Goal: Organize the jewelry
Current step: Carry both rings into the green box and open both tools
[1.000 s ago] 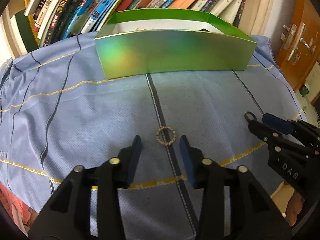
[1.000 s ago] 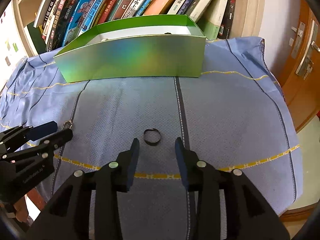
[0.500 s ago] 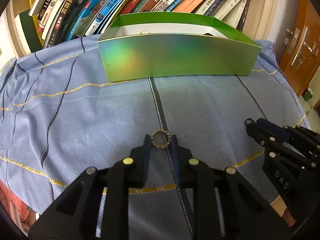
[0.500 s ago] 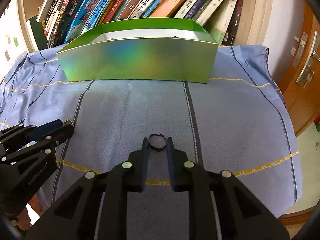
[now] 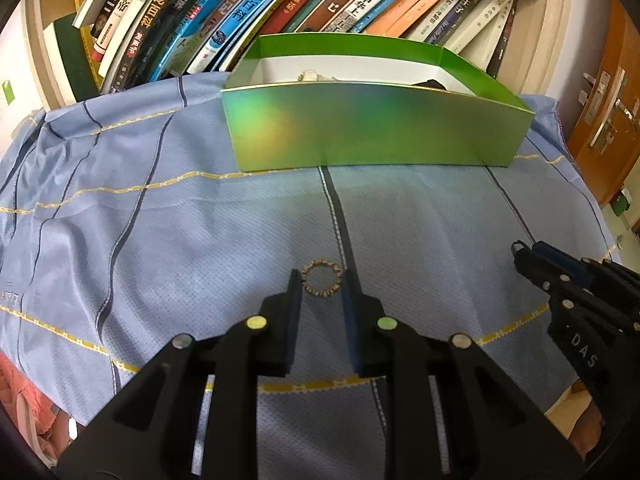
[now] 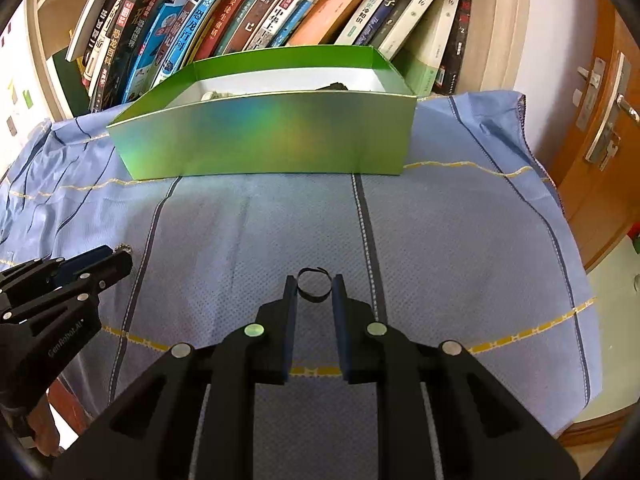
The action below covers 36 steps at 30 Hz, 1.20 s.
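- The left gripper (image 5: 322, 285) is clenched on a gold beaded ring (image 5: 322, 279); its 2 blue pads touch the ring's sides near the middle of the table.
- The right gripper (image 6: 314, 289) is clenched on a thin dark ring (image 6: 314, 286), with the pads against its left and right sides, nearer the table's right edge.
- Both rings look to be at or just above the blue striped cloth (image 5: 200, 232) that covers the table.
- The green box (image 6: 264, 140) stands open along the table's far edge, against a shelf of books (image 6: 248, 20). A few small pieces already lie inside it, too small to identify.
- To do this step well, I judge each ring should be lifted straight up with a steady squeeze, since a thin hoop can pop sideways out of flat pads.
- Each ring then has to clear the box's tall front wall before it is let go over the white floor.
- The cloth between the grippers and the box is bare, so the path forward is open.
- The 2 grippers sit side by side but apart, with room to travel in parallel.
- The cloth hangs over the table's right edge, beside a wooden door (image 6: 600, 128).
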{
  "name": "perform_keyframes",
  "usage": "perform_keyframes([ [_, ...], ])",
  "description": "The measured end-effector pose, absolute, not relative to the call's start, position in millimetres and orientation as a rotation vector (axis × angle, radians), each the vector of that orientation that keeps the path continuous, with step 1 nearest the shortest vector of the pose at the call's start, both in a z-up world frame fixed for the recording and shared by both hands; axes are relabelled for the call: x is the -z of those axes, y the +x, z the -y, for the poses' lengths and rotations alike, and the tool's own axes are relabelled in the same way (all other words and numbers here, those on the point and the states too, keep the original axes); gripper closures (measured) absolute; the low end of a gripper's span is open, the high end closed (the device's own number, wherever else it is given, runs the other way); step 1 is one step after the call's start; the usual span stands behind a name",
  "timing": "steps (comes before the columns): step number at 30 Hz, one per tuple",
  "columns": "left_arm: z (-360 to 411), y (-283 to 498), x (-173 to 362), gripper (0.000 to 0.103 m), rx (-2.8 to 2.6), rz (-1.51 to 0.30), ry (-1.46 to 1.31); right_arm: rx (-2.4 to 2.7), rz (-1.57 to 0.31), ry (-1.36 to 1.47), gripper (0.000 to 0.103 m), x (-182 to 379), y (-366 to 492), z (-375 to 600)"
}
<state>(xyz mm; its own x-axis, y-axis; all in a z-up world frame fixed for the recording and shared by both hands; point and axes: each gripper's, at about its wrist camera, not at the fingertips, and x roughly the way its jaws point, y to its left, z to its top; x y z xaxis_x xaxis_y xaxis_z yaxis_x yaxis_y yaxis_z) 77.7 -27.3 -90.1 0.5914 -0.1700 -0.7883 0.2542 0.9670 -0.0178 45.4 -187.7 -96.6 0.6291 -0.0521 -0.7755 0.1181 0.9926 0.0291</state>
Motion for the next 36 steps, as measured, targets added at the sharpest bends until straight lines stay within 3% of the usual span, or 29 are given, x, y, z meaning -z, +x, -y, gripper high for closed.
perform_keyframes([
  [21,23,78,83,0.083,0.225,-0.881,0.097,0.135,-0.86,0.101,0.085,85,45,190],
  [36,33,114,-36,0.083,0.256,-0.584,0.078,0.117,-0.584,0.066,0.085,-37,91,197],
])
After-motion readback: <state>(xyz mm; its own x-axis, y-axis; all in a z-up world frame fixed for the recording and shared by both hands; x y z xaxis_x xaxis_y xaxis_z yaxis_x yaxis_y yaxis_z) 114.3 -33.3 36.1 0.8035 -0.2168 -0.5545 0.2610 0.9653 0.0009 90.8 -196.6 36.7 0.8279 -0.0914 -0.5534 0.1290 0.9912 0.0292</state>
